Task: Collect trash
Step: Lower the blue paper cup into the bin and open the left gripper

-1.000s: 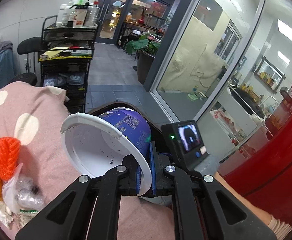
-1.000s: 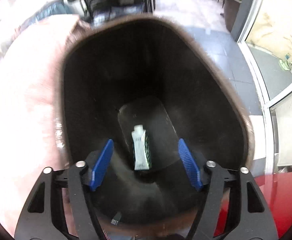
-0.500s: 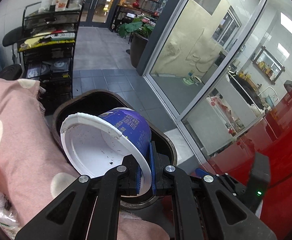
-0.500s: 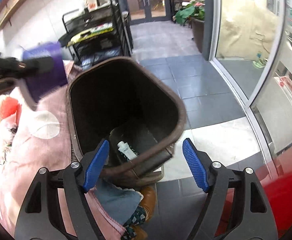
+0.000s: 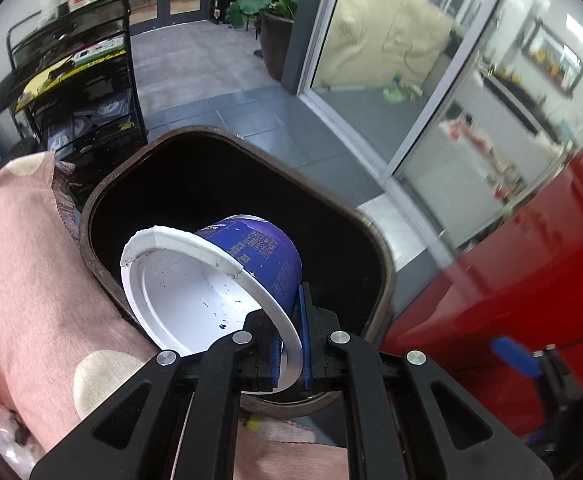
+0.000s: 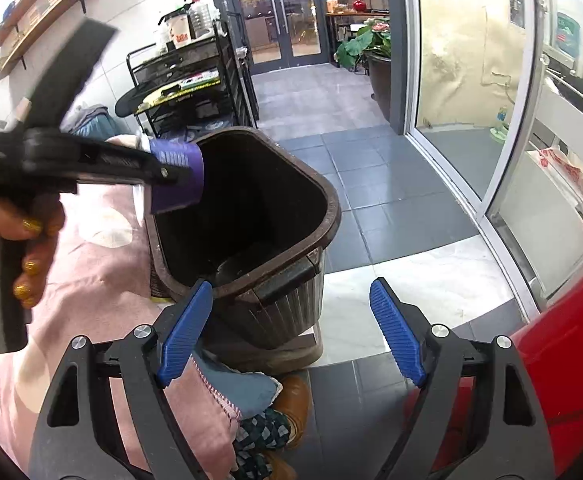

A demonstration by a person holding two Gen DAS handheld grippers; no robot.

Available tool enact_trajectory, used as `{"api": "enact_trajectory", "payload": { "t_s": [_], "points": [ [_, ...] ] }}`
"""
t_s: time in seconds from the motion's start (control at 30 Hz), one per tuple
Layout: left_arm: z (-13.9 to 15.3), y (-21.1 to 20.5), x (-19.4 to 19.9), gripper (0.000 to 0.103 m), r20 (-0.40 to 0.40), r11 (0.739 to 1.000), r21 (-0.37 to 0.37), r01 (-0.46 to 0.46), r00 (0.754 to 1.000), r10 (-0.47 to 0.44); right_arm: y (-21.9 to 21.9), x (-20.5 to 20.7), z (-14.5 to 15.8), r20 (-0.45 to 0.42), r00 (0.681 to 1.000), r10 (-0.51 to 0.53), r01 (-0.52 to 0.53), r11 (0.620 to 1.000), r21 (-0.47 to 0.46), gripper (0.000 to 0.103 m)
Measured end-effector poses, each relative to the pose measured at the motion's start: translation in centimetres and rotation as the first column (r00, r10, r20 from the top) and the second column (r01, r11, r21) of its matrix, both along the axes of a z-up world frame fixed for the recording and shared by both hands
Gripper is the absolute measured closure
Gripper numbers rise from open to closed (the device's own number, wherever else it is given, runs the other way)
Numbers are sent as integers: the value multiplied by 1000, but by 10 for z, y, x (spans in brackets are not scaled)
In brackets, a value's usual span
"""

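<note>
Trash bin stands on the floor beside the pink dotted cloth, its mouth open. The left gripper has its jaws closed on the rim of the purple paper bowl, which hangs tilted over the mouth of the bin, near the cloth side. To do this step well, I think the bowl should come more over the middle and a little lower before the jaws let go, so that it does not catch the rim. The right gripper is empty; its jaws have just been opening, nothing between them.
</note>
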State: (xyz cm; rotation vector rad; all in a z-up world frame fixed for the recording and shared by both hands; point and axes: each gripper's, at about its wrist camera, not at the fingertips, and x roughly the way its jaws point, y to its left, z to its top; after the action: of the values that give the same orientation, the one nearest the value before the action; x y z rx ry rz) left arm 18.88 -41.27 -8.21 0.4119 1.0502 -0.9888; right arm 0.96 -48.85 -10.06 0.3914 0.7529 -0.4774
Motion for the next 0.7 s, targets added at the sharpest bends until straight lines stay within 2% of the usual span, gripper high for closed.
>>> {"api": "enact_trajectory", "payload": {
  "t_s": [0.1,0.13,0.17,0.2,0.23,0.37,0.47,0.7],
  "points": [
    [-7,-2,2,90,12,999,39,4,1000,-4,1,-11,4,36,999,-34,34,999,7,22],
    [-9,-4,3,73,16,999,50,1,1000,-2,2,-16,5,49,998,-48,48,999,8,21],
    [-10,-5,4,49,19,998,58,-2,1000,1,2,-19,7,59,997,-58,57,998,7,19],
    [-10,-6,5,41,28,998,57,0,1000,-1,4,-23,9,70,995,-65,65,998,8,19],
    [-10,-6,5,36,44,999,54,2,999,-4,5,-27,10,78,995,-69,69,998,8,19],
    [-13,-9,2,34,102,995,99,8,995,-18,10,-33,16,87,994,-72,74,997,-19,18],
    [-9,-6,-2,30,135,995,97,11,991,-24,10,-35,19,103,992,-73,75,997,-17,18],
    [14,24,-9,25,159,999,-19,-36,986,39,12,-33,25,139,989,-57,59,998,-6,18]
  ]
}}
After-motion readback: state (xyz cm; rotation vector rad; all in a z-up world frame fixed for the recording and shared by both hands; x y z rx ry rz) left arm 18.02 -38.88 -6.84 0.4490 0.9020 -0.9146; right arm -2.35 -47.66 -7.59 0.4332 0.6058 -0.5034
